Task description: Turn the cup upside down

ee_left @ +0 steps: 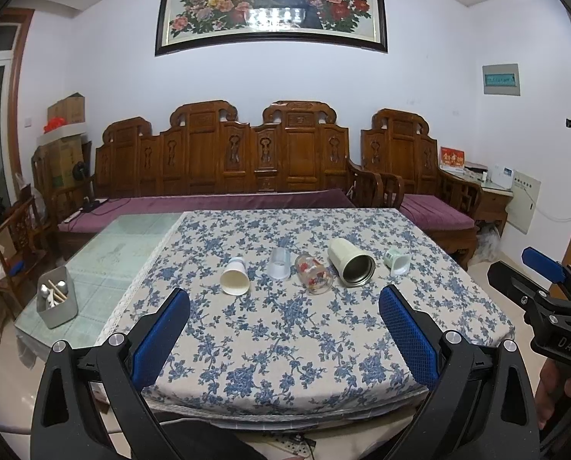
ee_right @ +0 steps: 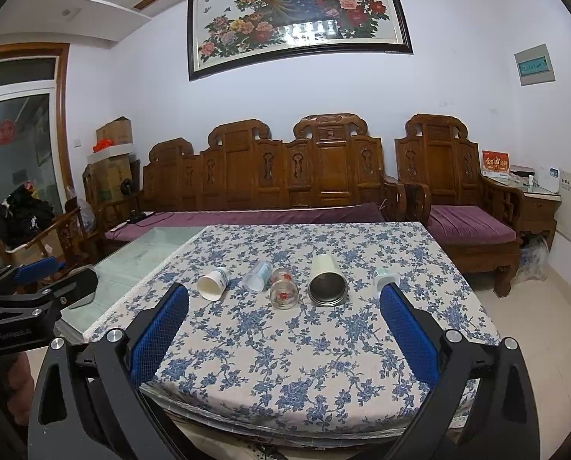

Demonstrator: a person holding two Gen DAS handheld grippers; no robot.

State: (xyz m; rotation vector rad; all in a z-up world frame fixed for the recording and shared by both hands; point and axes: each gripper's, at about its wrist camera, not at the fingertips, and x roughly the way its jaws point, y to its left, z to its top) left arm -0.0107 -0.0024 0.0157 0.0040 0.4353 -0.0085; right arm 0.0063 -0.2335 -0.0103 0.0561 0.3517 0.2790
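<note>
Several cups lie on their sides in a row on the floral tablecloth (ee_left: 285, 345): a white paper cup (ee_left: 235, 278), a clear plastic cup (ee_left: 279, 263), a flowered glass (ee_left: 314, 278), a cream steel-lined tumbler (ee_left: 351, 262) and a small pale green cup (ee_left: 397, 260). They also show in the right wrist view: paper cup (ee_right: 212, 285), plastic cup (ee_right: 258, 276), glass (ee_right: 283, 289), tumbler (ee_right: 327, 281), green cup (ee_right: 386, 276). My left gripper (ee_left: 284, 312) is open and empty, short of the row. My right gripper (ee_right: 284, 308) is open and empty, just in front of the glass.
A grey bin with utensils (ee_left: 56, 301) stands on the bare glass tabletop (ee_left: 105, 257) at the left. A carved wooden sofa (ee_left: 228, 165) stands behind the table. The right gripper shows at the right edge of the left wrist view (ee_left: 546, 287).
</note>
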